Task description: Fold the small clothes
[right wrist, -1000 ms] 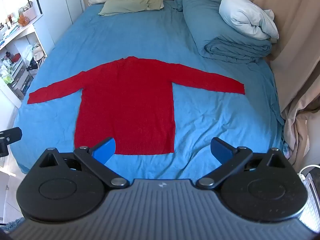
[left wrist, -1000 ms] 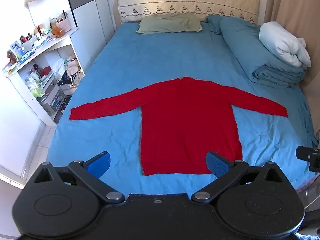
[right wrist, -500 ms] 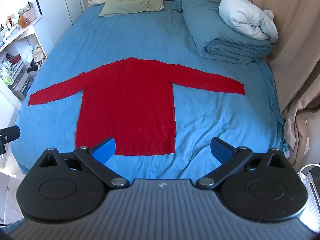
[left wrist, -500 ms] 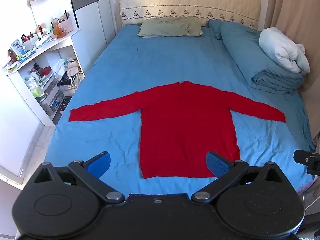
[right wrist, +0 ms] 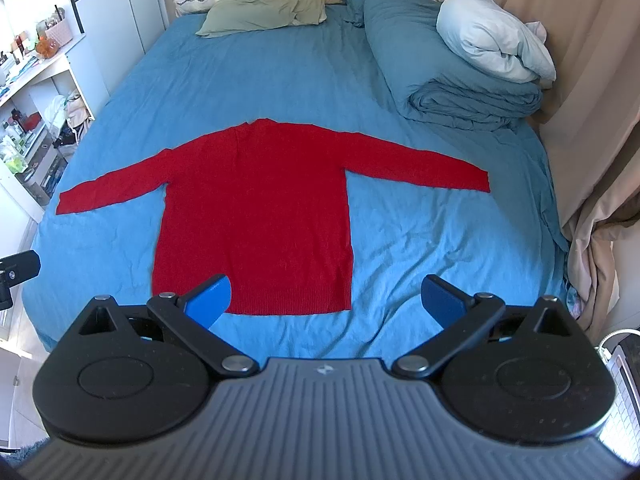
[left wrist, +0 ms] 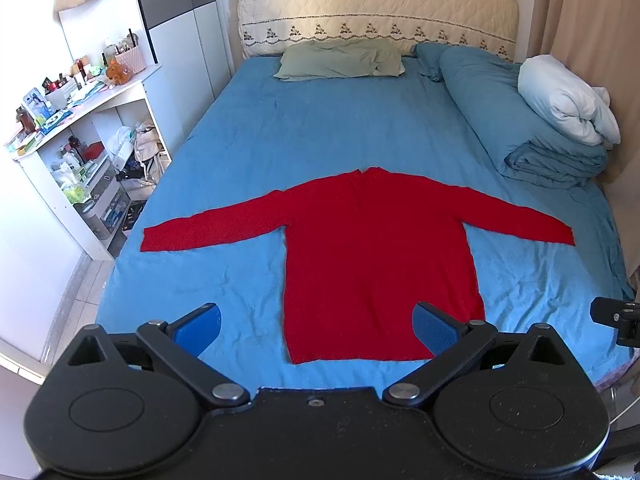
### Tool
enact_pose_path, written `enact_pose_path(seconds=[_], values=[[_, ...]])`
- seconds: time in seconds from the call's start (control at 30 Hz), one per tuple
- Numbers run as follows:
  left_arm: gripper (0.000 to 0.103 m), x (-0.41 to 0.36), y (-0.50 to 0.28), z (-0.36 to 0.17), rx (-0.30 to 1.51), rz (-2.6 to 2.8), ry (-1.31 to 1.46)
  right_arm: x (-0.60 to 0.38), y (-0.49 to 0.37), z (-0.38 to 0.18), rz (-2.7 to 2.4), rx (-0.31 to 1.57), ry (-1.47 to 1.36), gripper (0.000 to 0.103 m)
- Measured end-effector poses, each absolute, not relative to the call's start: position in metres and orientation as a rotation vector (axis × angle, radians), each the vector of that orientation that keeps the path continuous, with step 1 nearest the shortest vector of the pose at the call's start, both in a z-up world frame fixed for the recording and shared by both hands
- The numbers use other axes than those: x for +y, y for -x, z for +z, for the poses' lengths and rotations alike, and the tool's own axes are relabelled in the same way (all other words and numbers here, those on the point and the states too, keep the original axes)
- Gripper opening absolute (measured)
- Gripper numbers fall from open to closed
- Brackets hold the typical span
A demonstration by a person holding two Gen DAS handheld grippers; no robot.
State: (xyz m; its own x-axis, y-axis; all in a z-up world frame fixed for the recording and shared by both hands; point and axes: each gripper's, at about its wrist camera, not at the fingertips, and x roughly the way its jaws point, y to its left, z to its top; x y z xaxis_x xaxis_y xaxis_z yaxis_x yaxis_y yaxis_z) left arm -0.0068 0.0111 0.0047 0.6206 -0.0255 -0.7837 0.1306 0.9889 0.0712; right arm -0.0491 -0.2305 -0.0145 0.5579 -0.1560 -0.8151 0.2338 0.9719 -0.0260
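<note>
A red long-sleeved sweater (left wrist: 376, 252) (right wrist: 256, 208) lies flat on the blue bed sheet (left wrist: 320, 132) (right wrist: 256, 76), both sleeves stretched out sideways and its hem toward me. My left gripper (left wrist: 316, 326) hangs open above the foot of the bed, near the hem's left part, holding nothing. My right gripper (right wrist: 326, 296) is open too, with its left blue pad (right wrist: 210, 294) over the hem and its right pad over bare sheet. Neither gripper touches the sweater.
A folded blue duvet (left wrist: 532, 132) with a white pillow (left wrist: 568, 104) on it fills the bed's right side. A green pillow (left wrist: 340, 62) lies by the headboard. Cluttered white shelves (left wrist: 80, 152) stand left of the bed, beige curtains (right wrist: 576, 80) on the right.
Both grippers have drawn back and tilted up a little, so the sweater sits slightly lower and farther in view. The sweater itself has not moved and both grippers stay open.
</note>
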Motion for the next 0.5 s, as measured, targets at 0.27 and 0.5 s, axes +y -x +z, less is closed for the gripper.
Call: enact_pose_path(seconds=[0.27, 0.5], values=[[0.103, 0.0104, 0.0049, 0.0046, 0.899, -0.086, -0.128, -0.2311, 0.0488, -0.0157, -0.23, 0.95, -0.089, 0.103], [0.103, 0.0111, 0.0022, 0.0047, 0.9, -0.082, -0.121, -0.231, 0.0473, -0.0154, -0.228, 0.949, -0.09, 0.103]])
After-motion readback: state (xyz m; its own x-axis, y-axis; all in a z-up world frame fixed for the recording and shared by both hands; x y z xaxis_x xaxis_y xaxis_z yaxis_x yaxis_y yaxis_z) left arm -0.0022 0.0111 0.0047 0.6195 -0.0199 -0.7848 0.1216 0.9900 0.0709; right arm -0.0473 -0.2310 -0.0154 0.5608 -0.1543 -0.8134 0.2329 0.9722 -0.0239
